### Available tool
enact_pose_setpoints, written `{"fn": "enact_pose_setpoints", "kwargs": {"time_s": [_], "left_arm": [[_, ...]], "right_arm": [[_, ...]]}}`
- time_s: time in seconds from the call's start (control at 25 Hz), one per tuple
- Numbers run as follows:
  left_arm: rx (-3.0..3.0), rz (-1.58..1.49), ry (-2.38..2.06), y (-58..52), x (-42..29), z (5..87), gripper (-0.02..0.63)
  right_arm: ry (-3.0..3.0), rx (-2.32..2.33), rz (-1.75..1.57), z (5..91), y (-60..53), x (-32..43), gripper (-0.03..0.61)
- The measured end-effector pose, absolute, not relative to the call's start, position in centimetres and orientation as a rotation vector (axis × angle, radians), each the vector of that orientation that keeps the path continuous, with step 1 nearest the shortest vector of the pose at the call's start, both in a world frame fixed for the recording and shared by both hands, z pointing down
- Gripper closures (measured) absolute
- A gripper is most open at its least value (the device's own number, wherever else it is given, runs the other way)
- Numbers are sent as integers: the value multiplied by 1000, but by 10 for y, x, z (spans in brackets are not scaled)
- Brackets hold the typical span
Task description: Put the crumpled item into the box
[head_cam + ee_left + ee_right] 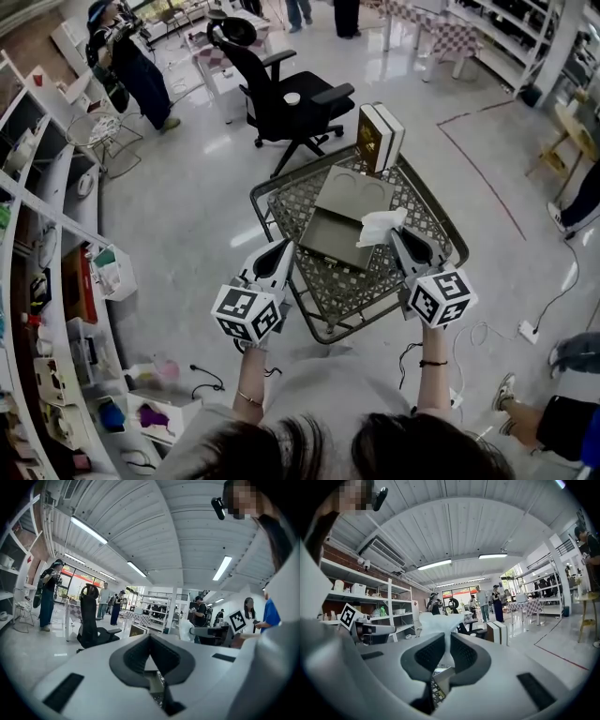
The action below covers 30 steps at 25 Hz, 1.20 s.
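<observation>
A white crumpled paper point(380, 226) sticks up from my right gripper point(395, 236), which is shut on it. In the right gripper view the crumpled paper point(436, 623) fills the narrow gap of that gripper point(446, 640). It hangs over the right side of an open grey box point(330, 241) with its lid point(354, 192) folded back, lying on a wire-mesh table point(361, 286). My left gripper point(284, 249) is at the box's left edge, its jaws shut with nothing between them point(150, 639).
A tall book-like case point(380, 136) stands at the table's far edge. Beyond it is a black office chair point(286, 98). Shelves point(56, 281) line the left side. People stand at the back, and a cable point(553, 300) lies on the floor to the right.
</observation>
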<state>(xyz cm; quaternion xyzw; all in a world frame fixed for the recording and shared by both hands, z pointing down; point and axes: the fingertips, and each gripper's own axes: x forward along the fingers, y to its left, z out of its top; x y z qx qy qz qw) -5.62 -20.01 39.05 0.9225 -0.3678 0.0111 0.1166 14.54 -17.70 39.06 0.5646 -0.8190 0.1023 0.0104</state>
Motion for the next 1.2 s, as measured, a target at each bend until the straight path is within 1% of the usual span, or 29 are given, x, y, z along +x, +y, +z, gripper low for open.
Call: {"fn": "enact_pose_setpoints", "kwargs": {"time_s": [0.28, 0.6, 0.92, 1.2], "left_arm": [[2687, 33, -1082, -212, -41, 396, 597], [2661, 103, -1068, -225, -44, 406, 597], [2613, 154, -1020, -248, -42, 433, 597], [2567, 213, -975, -260, -42, 473, 597]], "right_arm": [[-2570, 1717, 345, 401, -197, 153, 523], [-2576, 1653, 394, 411, -215, 143, 523], [-2528, 1531, 394, 434, -240, 134, 523], [-2483, 1526, 537, 479, -253, 125, 523]]}}
